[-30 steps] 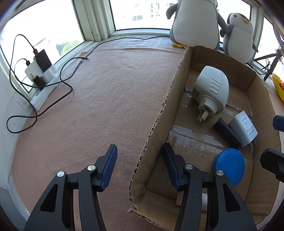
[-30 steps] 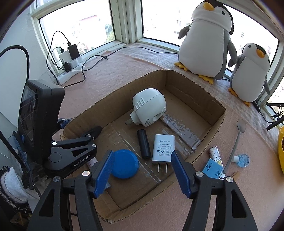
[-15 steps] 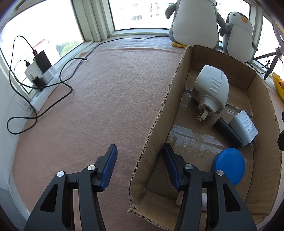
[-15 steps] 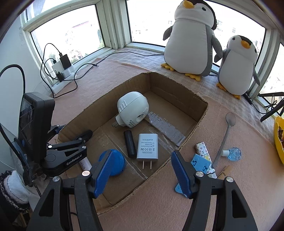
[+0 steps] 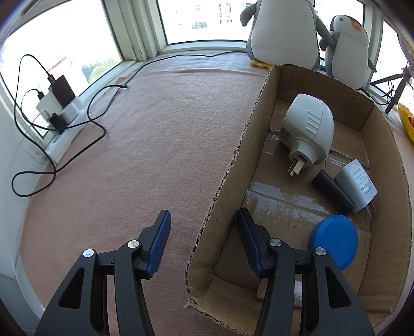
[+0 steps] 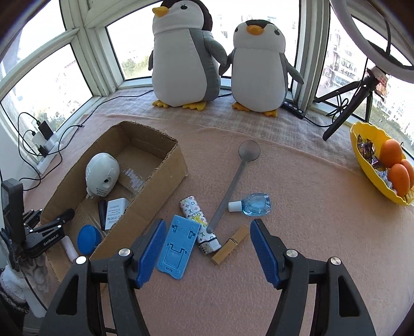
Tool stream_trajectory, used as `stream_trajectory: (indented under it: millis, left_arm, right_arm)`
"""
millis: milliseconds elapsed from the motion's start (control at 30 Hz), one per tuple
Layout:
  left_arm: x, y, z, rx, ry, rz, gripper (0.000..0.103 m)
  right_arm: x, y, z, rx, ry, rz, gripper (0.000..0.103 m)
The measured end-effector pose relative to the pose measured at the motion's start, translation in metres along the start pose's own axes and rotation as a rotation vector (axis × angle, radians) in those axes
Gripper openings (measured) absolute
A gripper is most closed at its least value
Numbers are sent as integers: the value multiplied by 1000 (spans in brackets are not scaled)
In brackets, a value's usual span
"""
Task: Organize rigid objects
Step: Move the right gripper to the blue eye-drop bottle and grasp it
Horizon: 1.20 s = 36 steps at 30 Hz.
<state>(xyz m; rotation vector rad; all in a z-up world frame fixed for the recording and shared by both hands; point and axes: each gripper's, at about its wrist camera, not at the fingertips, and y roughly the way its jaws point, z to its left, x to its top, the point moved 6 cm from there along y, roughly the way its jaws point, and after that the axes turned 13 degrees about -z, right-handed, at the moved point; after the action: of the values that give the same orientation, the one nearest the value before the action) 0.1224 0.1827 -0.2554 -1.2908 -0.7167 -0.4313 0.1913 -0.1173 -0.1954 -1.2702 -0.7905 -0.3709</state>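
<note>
Your right gripper (image 6: 207, 248) gapes empty, lower centre | blue stand (image 6: 178, 249) touches its left finger, lighter (image 6: 199, 224), clip (image 6: 230, 248) between fingers | spoon (image 6: 233, 183), bottle (image 6: 252, 204) above | box (image 6: 155, 191) left | left gripper (image 5: 204, 237) spread astride box wall.

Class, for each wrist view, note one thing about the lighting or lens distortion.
Left wrist view: the windows are blown out white and the brown cardboard box bows outward from fisheye distortion. Right wrist view: backlit daylight leaves the two plush penguins evenly lit, and the dark corners show vignetting.
</note>
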Motion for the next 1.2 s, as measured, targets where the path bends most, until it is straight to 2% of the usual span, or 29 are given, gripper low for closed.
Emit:
stream_trajectory:
  millis: [200, 400, 567, 733, 933, 1200]
  left_arm:
    - [0, -1, 0, 7, 8, 2, 53]
    - [0, -1, 1, 7, 7, 7, 53]
    - [1, 1, 1, 7, 6, 9, 53]
    - [1, 1, 1, 8, 4, 14, 53]
    - [1, 1, 1, 8, 5, 14, 53]
    - [0, 0, 2, 6, 0, 16, 53]
  right_arm:
    - [1, 15, -45, -46, 65, 28, 63]
    - [-4, 37, -61, -71, 26, 71, 63]
    - [-9, 53, -59, -23, 2, 108, 63]
    - [-13, 64, -54, -28, -68, 136, 63]
    - [-13, 75, -49, -13, -81, 158, 63]
    - [-11, 90, -43, -43, -105, 179, 63]
